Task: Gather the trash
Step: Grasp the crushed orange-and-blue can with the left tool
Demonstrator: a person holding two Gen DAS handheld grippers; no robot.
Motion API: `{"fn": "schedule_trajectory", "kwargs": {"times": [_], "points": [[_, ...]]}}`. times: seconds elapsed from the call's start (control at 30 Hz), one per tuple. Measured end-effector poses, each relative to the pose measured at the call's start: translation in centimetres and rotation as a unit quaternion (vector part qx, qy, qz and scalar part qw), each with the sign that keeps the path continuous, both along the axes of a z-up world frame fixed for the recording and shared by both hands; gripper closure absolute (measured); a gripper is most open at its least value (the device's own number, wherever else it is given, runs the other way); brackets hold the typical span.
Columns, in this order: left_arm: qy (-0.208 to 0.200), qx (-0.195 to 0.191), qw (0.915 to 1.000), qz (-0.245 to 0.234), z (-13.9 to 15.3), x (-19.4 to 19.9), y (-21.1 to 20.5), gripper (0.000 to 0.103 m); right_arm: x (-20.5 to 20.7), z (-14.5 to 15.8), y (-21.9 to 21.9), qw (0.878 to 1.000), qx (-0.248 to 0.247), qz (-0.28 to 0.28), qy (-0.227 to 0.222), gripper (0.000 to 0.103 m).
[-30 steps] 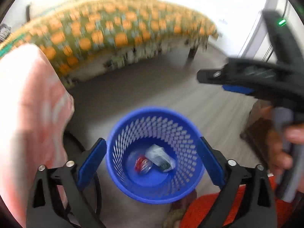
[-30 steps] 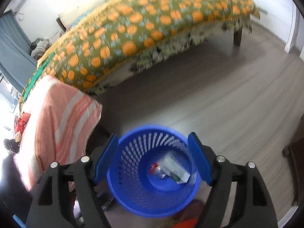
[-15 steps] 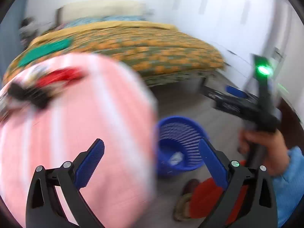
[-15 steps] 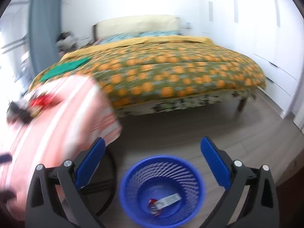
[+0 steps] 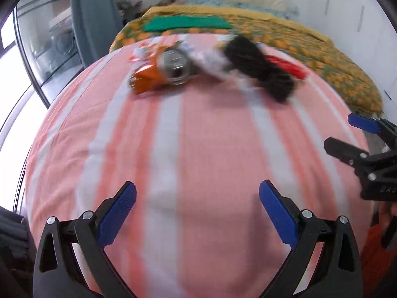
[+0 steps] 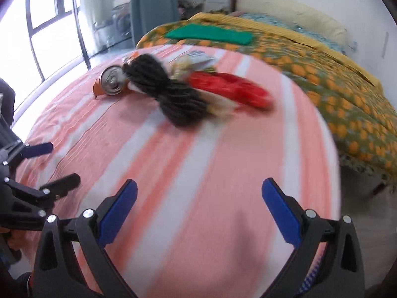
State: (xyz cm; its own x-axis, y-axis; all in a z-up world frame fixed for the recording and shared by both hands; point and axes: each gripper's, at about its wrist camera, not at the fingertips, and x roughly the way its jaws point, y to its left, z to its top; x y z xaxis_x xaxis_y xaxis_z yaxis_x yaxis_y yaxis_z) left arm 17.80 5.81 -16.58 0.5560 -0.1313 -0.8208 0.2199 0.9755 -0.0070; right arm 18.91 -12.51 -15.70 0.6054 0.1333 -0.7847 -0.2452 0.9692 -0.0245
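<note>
As both views swung off the blue bin | left gripper and right gripper gape empty, right just widened | crushed orange drink can, red wrapper await at striped pink tablecloth's far edge.

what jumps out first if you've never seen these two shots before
The pink-and-white striped cloth fills most of both views, with a small heap of trash at its far end: a crushed orange can, a dark bundle of yarn-like stuff and a red wrapper. Behind it lies a bed with an orange-flowered cover. Both the left gripper and right gripper stand open and empty over the cloth.
</note>
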Motion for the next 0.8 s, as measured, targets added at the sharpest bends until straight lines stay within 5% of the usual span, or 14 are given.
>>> {"fn": "schedule_trajectory", "kwargs": {"times": [0.23, 0.53, 0.7, 0.8], "points": [[0.018, 0.002, 0.9998, -0.006, -0.6, 5.1, 4.5, 0.005, 1.7, -2.7, 1.4, 0.999, 0.018, 0.008, 0.026, 0.005], [-0.031, -0.041, 0.9956, -0.079, 1.8, 12.9, 4.8, 0.005, 1.3, -2.6, 1.1, 0.999, 0.020, 0.008, 0.027, 0.005], [-0.023, -0.026, 0.9943, -0.101, 1.3, 17.2, 3.9, 0.005, 1.3, -2.8, 0.9, 0.999, 0.022, 0.008, 0.028, 0.005], [-0.006, -0.054, 0.9925, -0.109, 0.5, 19.2, 4.3, 0.005, 1.3, -2.8, 0.8, 0.999, 0.022, 0.008, 0.027, 0.005]]}}
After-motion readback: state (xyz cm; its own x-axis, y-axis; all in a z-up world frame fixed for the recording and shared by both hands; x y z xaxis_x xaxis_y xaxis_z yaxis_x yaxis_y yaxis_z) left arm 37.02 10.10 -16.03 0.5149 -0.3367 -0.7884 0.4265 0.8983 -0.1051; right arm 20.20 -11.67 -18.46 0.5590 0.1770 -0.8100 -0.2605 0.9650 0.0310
